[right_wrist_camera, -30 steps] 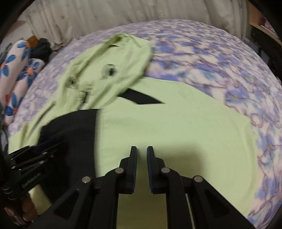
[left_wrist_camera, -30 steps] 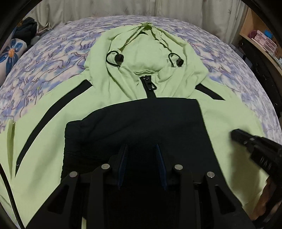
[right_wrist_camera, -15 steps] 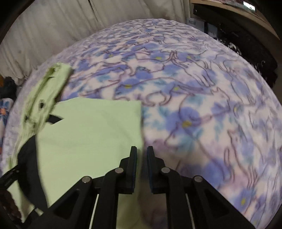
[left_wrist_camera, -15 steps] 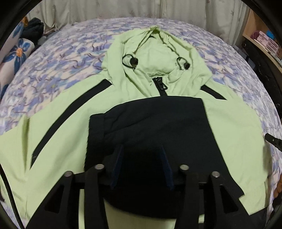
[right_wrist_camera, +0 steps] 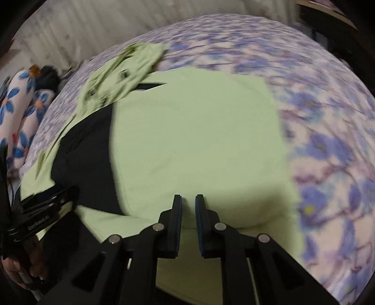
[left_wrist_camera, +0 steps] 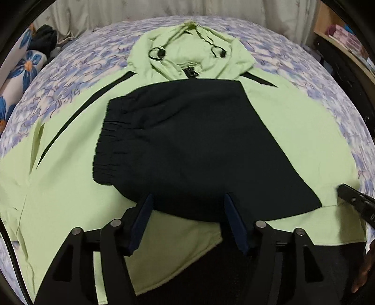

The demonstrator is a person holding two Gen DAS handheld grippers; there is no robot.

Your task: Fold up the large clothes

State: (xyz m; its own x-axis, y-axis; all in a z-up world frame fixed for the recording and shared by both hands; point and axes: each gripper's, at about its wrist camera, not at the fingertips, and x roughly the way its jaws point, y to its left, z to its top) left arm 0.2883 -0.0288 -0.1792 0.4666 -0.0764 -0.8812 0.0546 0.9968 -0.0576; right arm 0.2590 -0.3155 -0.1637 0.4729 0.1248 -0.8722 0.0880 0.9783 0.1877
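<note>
Item one, on my screens: a light green hooded jacket [left_wrist_camera: 304, 145] lying flat, front up, on a bed under a purple flowered bedspread [left_wrist_camera: 293, 61], hood [left_wrist_camera: 187, 47] toward the curtain [left_wrist_camera: 164, 9]. Its black sleeve [left_wrist_camera: 187, 145], with a gathered elastic cuff [left_wrist_camera: 105, 150], lies folded across the chest; black stripes run along both shoulders and a black zip pull sits under the collar. No boxes or bins among the cloth; a shelf [left_wrist_camera: 346, 35] at the right edge holds small packages, too blurred to identify. My left gripper [left_wrist_camera: 187, 206] hangs over the near hem of the sleeve, jaws opening, pads clear of the fabric and nothing clamped. My right gripper [right_wrist_camera: 188, 206] has its jaws nearly together with only a thin gap, over the green panel near the jacket's right edge; I see no cloth pinched. Bare bedspread lies free to the right and beyond the hood. A flowered pillow [right_wrist_camera: 16, 112] and dark clothing lie far left.
</note>
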